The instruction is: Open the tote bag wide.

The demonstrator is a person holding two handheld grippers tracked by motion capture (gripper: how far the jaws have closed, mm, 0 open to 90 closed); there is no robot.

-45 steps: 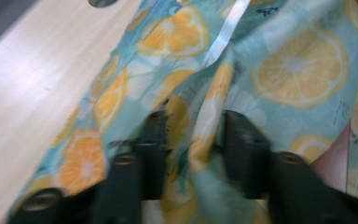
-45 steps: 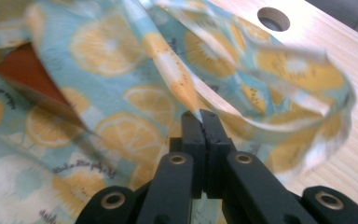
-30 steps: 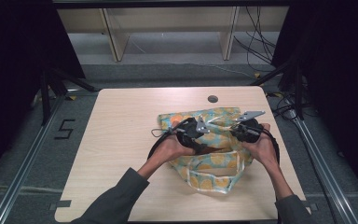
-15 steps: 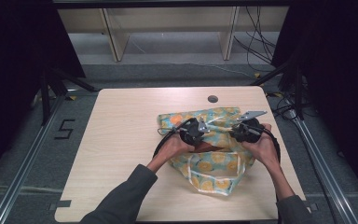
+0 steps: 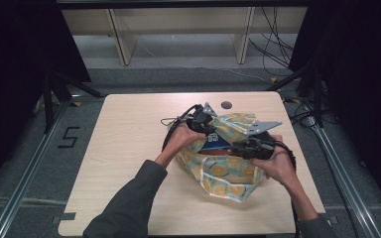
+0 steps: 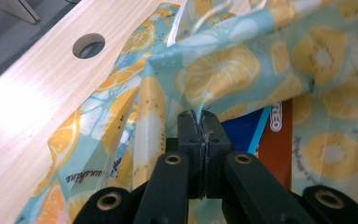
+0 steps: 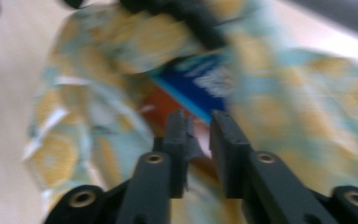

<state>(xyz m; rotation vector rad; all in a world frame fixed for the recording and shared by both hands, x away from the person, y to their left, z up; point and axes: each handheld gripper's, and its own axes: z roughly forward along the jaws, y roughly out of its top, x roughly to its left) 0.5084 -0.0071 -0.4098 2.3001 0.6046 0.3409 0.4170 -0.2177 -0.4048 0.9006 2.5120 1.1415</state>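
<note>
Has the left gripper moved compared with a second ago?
Yes. The left gripper has pulled the bag's edge up the table, closer to the round hole.

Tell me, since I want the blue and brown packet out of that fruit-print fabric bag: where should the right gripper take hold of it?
Probably by the exposed blue edge of the packet showing in the bag's mouth, coming in from the person's side. The left gripper is shut on the bag's rim and holds it lifted, so that edge is uncovered; the rest sits under fabric. The right gripper is open, already pointing there.
</note>
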